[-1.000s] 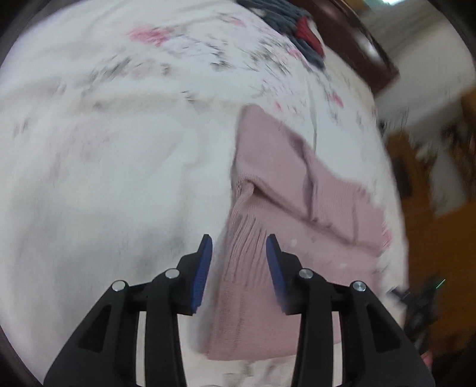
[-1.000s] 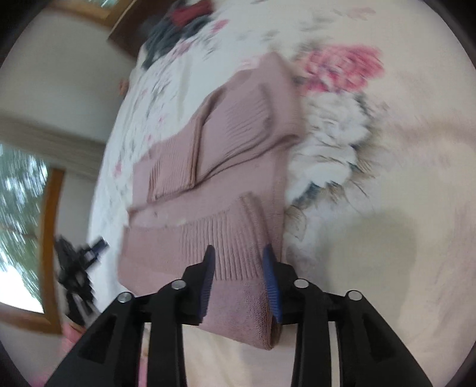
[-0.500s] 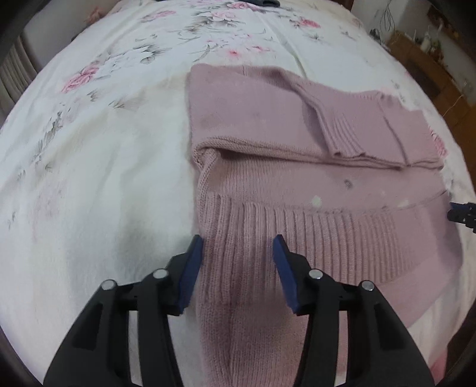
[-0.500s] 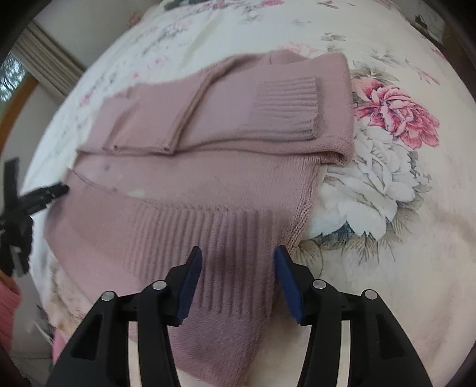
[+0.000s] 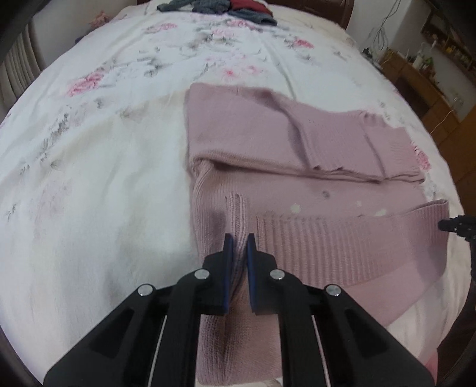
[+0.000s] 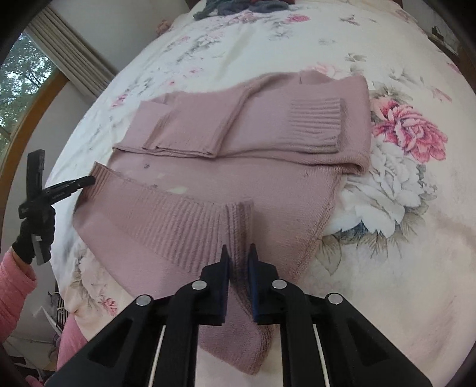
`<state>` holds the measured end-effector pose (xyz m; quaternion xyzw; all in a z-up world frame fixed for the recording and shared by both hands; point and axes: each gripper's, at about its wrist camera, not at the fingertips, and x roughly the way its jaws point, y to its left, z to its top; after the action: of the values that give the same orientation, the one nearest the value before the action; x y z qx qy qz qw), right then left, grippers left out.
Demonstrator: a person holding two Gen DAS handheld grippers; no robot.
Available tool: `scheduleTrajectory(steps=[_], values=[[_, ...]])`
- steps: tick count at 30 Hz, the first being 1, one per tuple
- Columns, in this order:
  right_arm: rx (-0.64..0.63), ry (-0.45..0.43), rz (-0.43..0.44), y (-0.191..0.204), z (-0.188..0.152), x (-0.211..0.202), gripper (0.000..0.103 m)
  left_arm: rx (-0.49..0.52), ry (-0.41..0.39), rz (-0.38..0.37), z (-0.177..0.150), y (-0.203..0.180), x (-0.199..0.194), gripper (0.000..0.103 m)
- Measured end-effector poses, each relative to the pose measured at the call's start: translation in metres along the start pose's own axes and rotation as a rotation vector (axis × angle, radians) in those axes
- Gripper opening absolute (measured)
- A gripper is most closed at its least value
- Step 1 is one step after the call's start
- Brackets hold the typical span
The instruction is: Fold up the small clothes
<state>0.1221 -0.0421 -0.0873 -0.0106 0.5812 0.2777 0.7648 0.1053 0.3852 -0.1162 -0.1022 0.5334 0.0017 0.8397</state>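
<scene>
A dusty-pink knit sweater (image 5: 282, 140) lies flat on the bed, both sleeves folded across its body. My left gripper (image 5: 239, 241) is shut on the ribbed hem at the sweater's left corner, a pinch of knit bunched up between the blue pads. In the right wrist view the same sweater (image 6: 267, 125) spreads ahead, and my right gripper (image 6: 239, 251) is shut on the ribbed hem near its right corner. The left gripper's tip (image 6: 71, 184) and a gloved hand (image 6: 35, 235) show at the sweater's far hem corner.
The white floral bedspread (image 5: 104, 143) surrounds the sweater. A pile of dark grey and red clothes (image 5: 217, 7) lies at the far end of the bed. Wooden furniture (image 5: 431, 89) stands to the right of the bed, a window with curtains (image 6: 38, 77) to the left.
Both grippers were open over the hem half a second ago; now both have closed on the ribbed hem, bunching the knit between their pads.
</scene>
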Motion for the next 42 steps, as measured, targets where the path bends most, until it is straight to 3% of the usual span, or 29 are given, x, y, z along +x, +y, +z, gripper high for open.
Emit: scheduleTrajectory(steps=[3, 7, 10, 12, 14, 24, 33, 42], values=[[0.037, 0.028, 0.004, -0.006, 0.005, 0.014, 0.013, -0.007, 0.03, 0.036, 0.002, 0.001, 0.014, 0.012], [0.068, 0.048, 0.005, -0.01, 0.007, 0.029, 0.029, -0.013, 0.051, 0.065, 0.007, 0.004, 0.029, 0.026], [0.09, 0.07, 0.016, -0.016, 0.005, 0.038, 0.031, -0.015, 0.055, 0.064, 0.009, 0.004, 0.034, 0.024], [0.103, 0.069, 0.028, -0.019, 0.004, 0.039, 0.028, -0.012, 0.056, 0.06, 0.008, 0.002, 0.035, 0.016], [0.107, 0.059, 0.037, -0.02, 0.004, 0.034, 0.012, -0.022, 0.05, 0.043, 0.008, 0.002, 0.031, 0.009], [0.088, -0.111, 0.134, -0.004, -0.005, -0.038, 0.01, -0.008, -0.156, -0.023, 0.005, -0.012, -0.049, 0.008], [0.107, -0.264, 0.115, -0.006, 0.047, -0.084, 0.01, 0.019, -0.312, 0.017, 0.066, -0.03, -0.086, 0.008], [0.155, -0.307, 0.01, -0.026, 0.127, -0.073, 0.01, 0.031, -0.371, 0.071, 0.143, -0.039, -0.059, 0.008]])
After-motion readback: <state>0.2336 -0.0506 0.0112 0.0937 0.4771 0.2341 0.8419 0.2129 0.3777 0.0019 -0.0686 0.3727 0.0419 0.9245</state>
